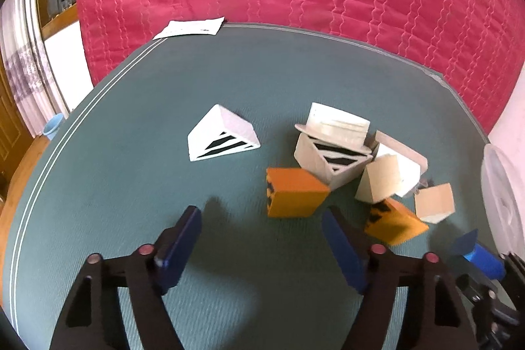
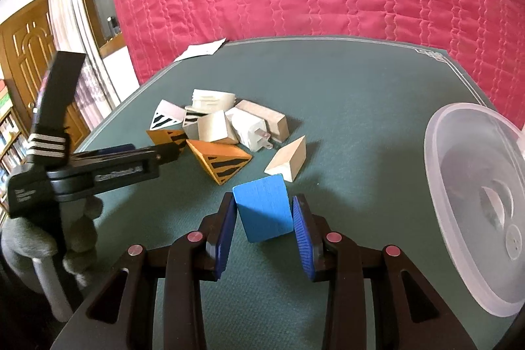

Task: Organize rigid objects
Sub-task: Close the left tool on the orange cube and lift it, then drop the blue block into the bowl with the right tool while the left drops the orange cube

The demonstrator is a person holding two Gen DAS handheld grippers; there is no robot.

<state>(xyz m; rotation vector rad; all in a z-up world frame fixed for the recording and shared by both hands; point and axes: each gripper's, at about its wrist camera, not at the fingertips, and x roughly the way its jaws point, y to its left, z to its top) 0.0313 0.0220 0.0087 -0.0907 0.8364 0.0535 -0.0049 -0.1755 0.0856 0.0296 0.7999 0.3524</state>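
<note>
So far only one piece looks to be on its way: the right claw (image 2: 264, 220) is pinching a blue block (image 2: 265, 210) between its pads, just above the green tabletop (image 2: 361, 107) and near the clear plastic container (image 2: 472, 192) that stands at the right edge. As far as I can see into that container, nothing bright lies in it, though its cloudy wall hides much. Everything else is still heaped mid-tabletop: two orange striped wedges (image 2: 223, 161), a plain wooden wedge (image 2: 288, 158), a white plug adapter (image 2: 251, 130), several pale blocks, and one white striped wedge (image 1: 223, 135) lying apart to the left. The left claw (image 1: 262, 238) stands spread with nothing between its pads, hovering just short of the nearer orange wedge (image 1: 295, 192), not touching it. I'd judge the sorting barely begun; nearly the whole pile remains to be moved.
</note>
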